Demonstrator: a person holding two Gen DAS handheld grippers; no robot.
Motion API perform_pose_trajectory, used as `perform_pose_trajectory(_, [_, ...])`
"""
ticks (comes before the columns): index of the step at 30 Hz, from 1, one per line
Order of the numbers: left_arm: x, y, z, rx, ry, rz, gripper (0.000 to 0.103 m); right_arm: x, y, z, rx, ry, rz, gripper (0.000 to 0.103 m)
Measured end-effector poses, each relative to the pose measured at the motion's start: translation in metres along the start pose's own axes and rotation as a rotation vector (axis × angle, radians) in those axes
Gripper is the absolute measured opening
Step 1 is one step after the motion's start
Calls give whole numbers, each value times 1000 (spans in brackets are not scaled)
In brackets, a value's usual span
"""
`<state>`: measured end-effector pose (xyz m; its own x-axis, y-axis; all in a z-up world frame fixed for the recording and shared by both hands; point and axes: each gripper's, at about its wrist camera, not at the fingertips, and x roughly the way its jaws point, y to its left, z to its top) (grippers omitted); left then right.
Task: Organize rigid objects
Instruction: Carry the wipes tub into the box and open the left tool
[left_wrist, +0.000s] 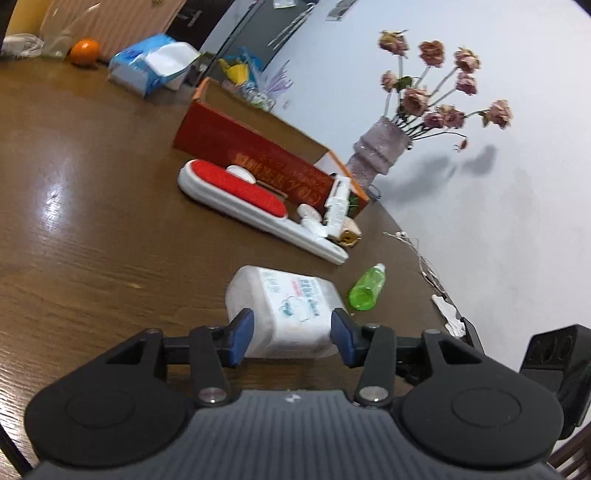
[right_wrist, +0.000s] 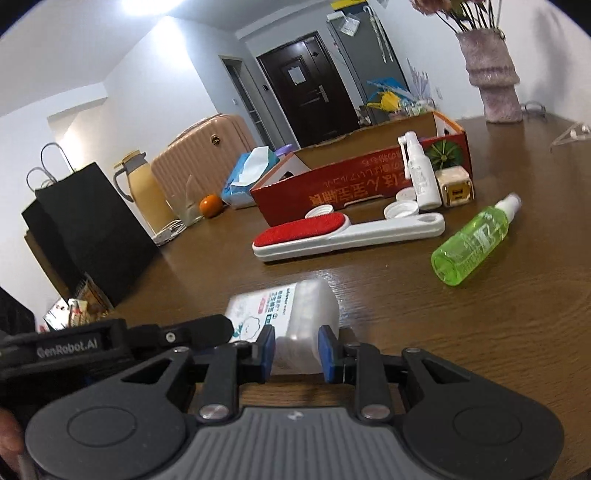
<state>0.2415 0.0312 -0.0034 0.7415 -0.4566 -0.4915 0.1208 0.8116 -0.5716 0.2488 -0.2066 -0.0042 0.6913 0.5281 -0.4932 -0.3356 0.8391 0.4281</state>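
A translucent white bottle (left_wrist: 284, 302) (right_wrist: 295, 306) with a printed label lies on its side low over the brown table (left_wrist: 92, 221). Whether it rests on the wood I cannot tell. My left gripper (left_wrist: 291, 339) has its blue pads against the sides of the bottle's near end. My right gripper (right_wrist: 298, 350) is shut on a narrower part of the same bottle. Beyond it lie a red-and-white lint brush (left_wrist: 236, 192) (right_wrist: 306, 232) and a green spray bottle (left_wrist: 365, 288) (right_wrist: 469, 247). An open red cardboard box (left_wrist: 240, 147) (right_wrist: 332, 188) stands behind them.
A white spray bottle (right_wrist: 421, 173), a cream cube (right_wrist: 456, 186) and white caps (right_wrist: 400, 212) stand by the box. A vase of dried roses (left_wrist: 376, 151) is near the wall. An orange (right_wrist: 210, 205), a tissue pack (right_wrist: 247, 173) and black bags (right_wrist: 92, 229) sit far left.
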Motion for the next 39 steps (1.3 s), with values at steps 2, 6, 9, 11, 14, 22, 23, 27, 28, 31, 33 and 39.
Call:
perform_pose_trajectory(2, [3, 5, 1, 5, -8, 11, 49, 1, 0, 2, 6, -10, -10, 28])
perform_pose_trajectory(6, [13, 11, 8, 14, -4, 34, 52, 9, -6, 7, 51, -12, 4, 30])
perform_pose_trajectory(9, [23, 17, 10, 0, 21, 30, 56, 19, -15, 10, 103, -12, 24, 33])
perform_pose_trajectory(11, [27, 20, 12, -21, 38, 3, 52, 25, -22, 12, 151, -8, 47, 33])
perform_pose_trajectory(14, [28, 18, 16, -21, 46, -13, 43, 32, -26, 15, 193, 8, 71, 34])
perform_pose_trajectory(22, [33, -4, 69, 39, -26, -22, 39, 35, -18, 67, 110, -69, 103, 30])
perform_pose_trajectory(23, [37, -8, 81, 55, -35, -26, 39, 38, -18, 81, 99, -84, 107, 30])
perform_pose_trajectory(27, [68, -21, 144, 70, -50, -52, 40, 57, -25, 144, 64, -147, 98, 30])
perform_pose_trajectory(28, [81, -22, 161, 54, -40, -52, 41, 64, -27, 158, 43, -152, 86, 30])
perform_pose_trajectory(31, [123, -26, 211, 53, -71, -49, 41, 96, -38, 209, 5, -163, 55, 31])
perform_pose_trajectory(33, [156, -27, 239, 65, -60, -39, 41, 123, -51, 243, 17, -146, 35, 31])
perform_pose_trajectory(39, [258, -17, 289, 57, 23, 69, 39, 216, -119, 314, 188, 13, 27, 31])
